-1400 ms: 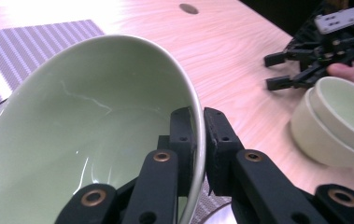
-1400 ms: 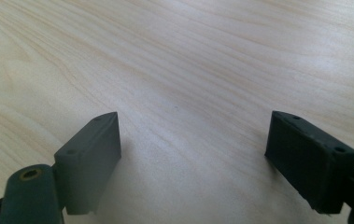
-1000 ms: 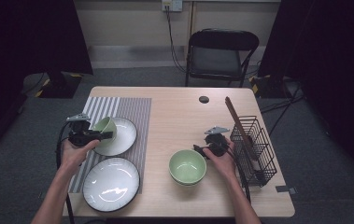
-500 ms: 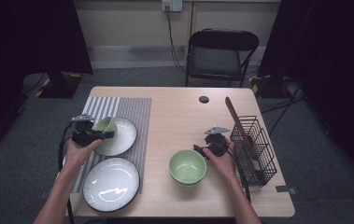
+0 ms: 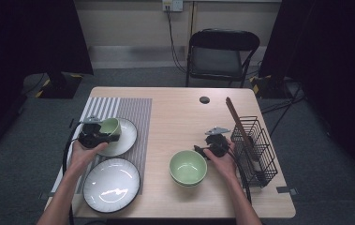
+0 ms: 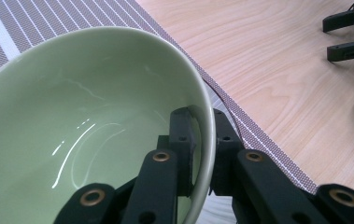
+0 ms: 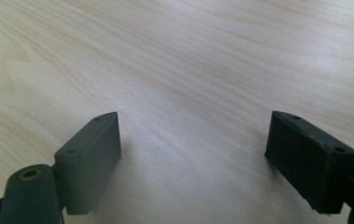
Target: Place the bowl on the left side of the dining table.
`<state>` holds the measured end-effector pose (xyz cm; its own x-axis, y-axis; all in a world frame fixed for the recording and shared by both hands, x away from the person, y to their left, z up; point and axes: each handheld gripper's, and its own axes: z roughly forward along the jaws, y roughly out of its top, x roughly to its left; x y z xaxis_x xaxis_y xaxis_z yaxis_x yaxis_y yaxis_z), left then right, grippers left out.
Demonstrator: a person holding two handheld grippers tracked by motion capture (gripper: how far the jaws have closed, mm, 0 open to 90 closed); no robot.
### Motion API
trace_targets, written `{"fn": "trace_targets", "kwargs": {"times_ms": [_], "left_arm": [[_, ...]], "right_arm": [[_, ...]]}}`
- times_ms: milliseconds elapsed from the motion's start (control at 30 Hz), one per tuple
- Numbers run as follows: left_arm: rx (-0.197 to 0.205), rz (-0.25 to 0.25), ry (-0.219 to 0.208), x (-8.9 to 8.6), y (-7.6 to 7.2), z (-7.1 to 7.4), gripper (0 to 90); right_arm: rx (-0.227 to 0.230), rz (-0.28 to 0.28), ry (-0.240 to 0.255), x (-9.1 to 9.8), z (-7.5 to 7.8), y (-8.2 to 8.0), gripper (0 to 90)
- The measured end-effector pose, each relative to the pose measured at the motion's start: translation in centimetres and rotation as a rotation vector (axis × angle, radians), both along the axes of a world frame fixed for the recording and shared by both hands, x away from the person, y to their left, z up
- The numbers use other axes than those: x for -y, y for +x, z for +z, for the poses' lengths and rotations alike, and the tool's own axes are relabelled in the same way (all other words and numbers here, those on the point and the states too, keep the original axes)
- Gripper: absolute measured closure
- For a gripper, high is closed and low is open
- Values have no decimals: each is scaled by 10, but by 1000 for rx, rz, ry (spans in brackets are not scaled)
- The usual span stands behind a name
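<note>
From above, we see our left tongs (image 5: 104, 136) pinching the rim of a small green bowl (image 5: 110, 125) that sits over the upper white plate (image 5: 124, 136) on the striped mat (image 5: 133, 110). A larger green bowl (image 5: 188, 167) rests on the tabletop (image 5: 180, 117) well off to the right, just beside our right tongs (image 5: 202, 151).

Through the left gripper view, one jaw stands inside the small green bowl (image 6: 81, 121) and one outside, clamped on its wall.

Along the right gripper view, our right tongs (image 7: 191, 149) gape wide over bare tabletop (image 7: 188, 56), holding nothing. We judge the left hand must carry its bowl rightward toward the larger one.
</note>
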<state>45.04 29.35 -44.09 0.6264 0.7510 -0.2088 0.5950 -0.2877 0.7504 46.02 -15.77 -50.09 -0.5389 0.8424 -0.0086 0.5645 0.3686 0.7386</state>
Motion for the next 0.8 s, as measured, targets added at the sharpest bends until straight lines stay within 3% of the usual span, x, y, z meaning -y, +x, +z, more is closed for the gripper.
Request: {"fn": "trace_targets", "kwargs": {"times_ms": [67, 167, 300, 400, 533, 667, 800], "left_arm": [[4, -10, 32, 4, 0, 0, 819], [-9, -22, 27, 7, 1, -2, 816], [-2, -35, 56, 11, 1, -4, 805], [-12, -52, 43, 12, 2, -5, 790], [-11, -69, 72, 17, 1, -6, 778], [-32, -91, 54, 18, 2, -8, 761], [-23, -85, 60, 19, 2, -7, 766]], "right_arm": [[1, 1, -1, 0, 0, 0, 175], [0, 0, 0, 0, 0, 0, 176], [1, 1, -1, 0, 0, 0, 175], [1, 1, -1, 0, 0, 0, 176], [1, 1, -1, 0, 0, 0, 175], [0, 0, 0, 0, 0, 0, 175], [1, 1, 0, 0, 0, 0, 175]]}}
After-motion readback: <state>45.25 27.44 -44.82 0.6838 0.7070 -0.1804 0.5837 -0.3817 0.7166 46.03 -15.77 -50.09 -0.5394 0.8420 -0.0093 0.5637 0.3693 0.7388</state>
